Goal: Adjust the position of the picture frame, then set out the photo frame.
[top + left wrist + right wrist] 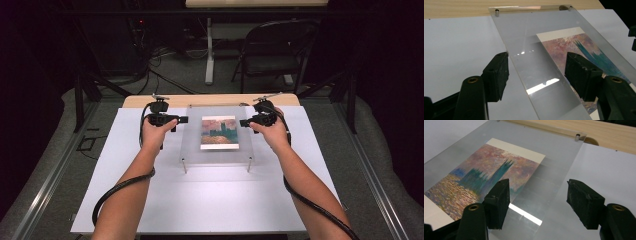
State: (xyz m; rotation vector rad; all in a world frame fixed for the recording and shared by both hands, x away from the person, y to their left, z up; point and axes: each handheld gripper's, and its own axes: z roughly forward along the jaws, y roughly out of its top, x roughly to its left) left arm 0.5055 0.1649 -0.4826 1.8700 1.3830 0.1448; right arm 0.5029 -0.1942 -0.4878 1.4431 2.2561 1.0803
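The left gripper (181, 120) stands released, its jaws straddling the left edge of the clear acrylic sheet (192, 145), whose long axis runs away from the person. The right gripper (244, 122), likewise released, straddles the right edge, equally near.

High view sits above and behind you, facing 12 o'clock and down, far enough to take in the whole table (150, 200). Your left gripper view rides close and low, looking across the clear plate's (544, 50) edge. Your right gripper view does likewise from the opposite side. All three share the plate and the picture (486, 175) beneath.
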